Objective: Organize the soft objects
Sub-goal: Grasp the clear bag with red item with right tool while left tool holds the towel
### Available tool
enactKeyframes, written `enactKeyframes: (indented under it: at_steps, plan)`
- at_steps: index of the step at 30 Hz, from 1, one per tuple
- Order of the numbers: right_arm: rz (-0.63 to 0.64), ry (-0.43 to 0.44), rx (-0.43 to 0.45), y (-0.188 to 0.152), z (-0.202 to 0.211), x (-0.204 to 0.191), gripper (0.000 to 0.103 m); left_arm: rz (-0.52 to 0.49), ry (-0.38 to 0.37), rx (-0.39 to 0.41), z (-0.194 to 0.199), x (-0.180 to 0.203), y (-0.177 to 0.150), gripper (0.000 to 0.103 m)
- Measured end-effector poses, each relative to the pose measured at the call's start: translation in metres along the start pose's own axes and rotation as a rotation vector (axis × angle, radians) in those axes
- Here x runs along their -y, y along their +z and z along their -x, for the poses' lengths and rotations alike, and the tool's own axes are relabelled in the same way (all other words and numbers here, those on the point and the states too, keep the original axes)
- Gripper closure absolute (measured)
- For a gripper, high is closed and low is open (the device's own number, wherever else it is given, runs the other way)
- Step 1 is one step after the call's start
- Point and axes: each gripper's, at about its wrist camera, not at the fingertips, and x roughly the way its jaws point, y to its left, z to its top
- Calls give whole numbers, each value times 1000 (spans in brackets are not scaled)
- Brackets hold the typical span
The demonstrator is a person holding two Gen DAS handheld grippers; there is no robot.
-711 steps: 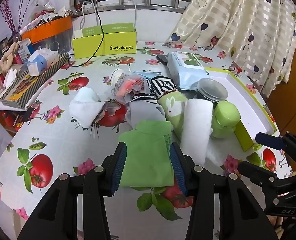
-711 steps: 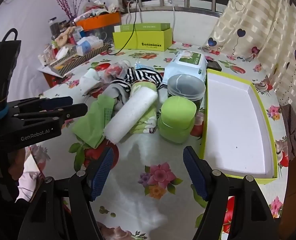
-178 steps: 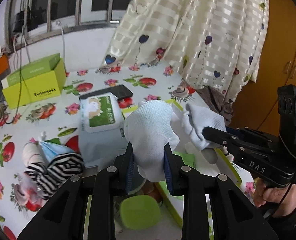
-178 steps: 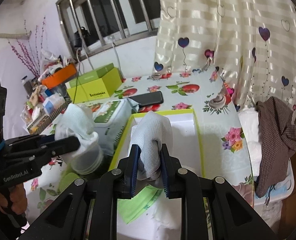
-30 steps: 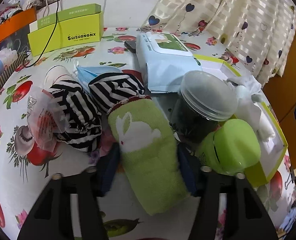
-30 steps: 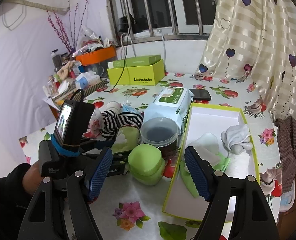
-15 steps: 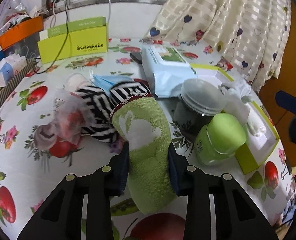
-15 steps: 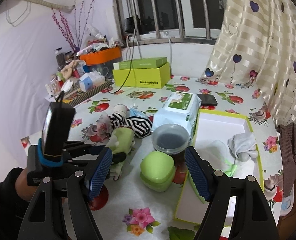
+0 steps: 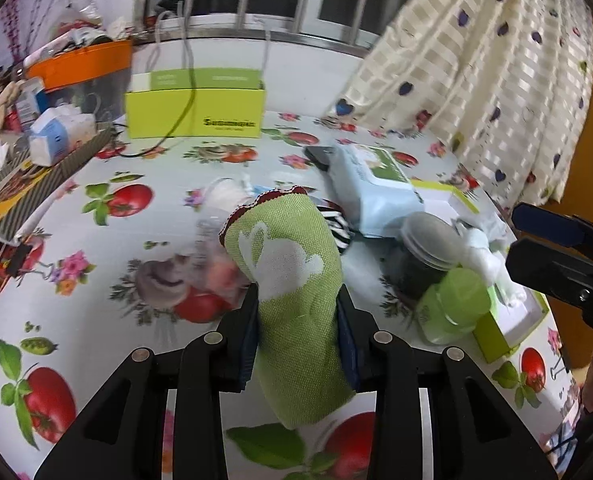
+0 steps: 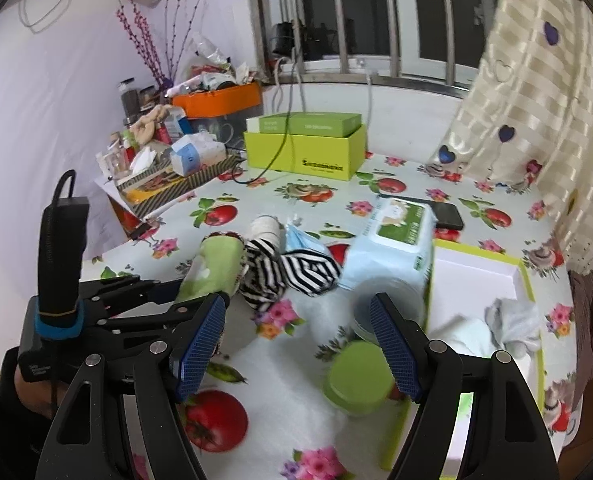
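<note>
In the left wrist view the rolled towel (image 9: 292,280) stands at centre frame between the pads of the left tongs (image 9: 298,334), lifted clear of the worktop (image 9: 96,240). Behind it, toward upper centre, sits the striped cloth (image 9: 338,228), with the wipes pack (image 9: 372,184) to its right and a phone (image 9: 320,154) at that pack's upper left edge. Right of the towel come the lidded jar (image 9: 428,240), then a small tub (image 9: 454,304) below it, and the tray (image 9: 508,320) at the right edge, holding white cloths (image 9: 492,264). A box (image 9: 194,108) lies at upper centre. The right tongs (image 10: 298,346) hang above the worktop in the lower middle of the right wrist view.
</note>
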Motion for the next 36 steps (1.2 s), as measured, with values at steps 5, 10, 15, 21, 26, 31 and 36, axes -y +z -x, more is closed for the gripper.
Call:
enactKeyframes:
  at_steps: [5, 10, 15, 21, 26, 31, 36]
  plan:
    - [12, 23, -26, 11, -24, -16, 28, 65, 38, 24, 11, -36, -3, 67]
    - [29, 64, -66, 19, -51, -35, 28, 132, 88, 31, 18, -75, -8, 67]
    - [86, 98, -113, 27, -80, -58, 28, 184, 115, 38, 20, -101, -11, 67]
    - [182, 85, -150, 36, -121, -80, 31, 221, 115, 30, 16, -120, -14, 67]
    - [226, 78, -195, 38, -156, -86, 43, 237, 111, 16, 11, -129, -15, 67]
    - [228, 97, -249, 31, -174, -85, 61, 246, 100, 3, 5, -134, -15, 67]
    - [267, 126, -266, 24, -176, -96, 61, 255, 95, -3, 1, -138, -15, 67]
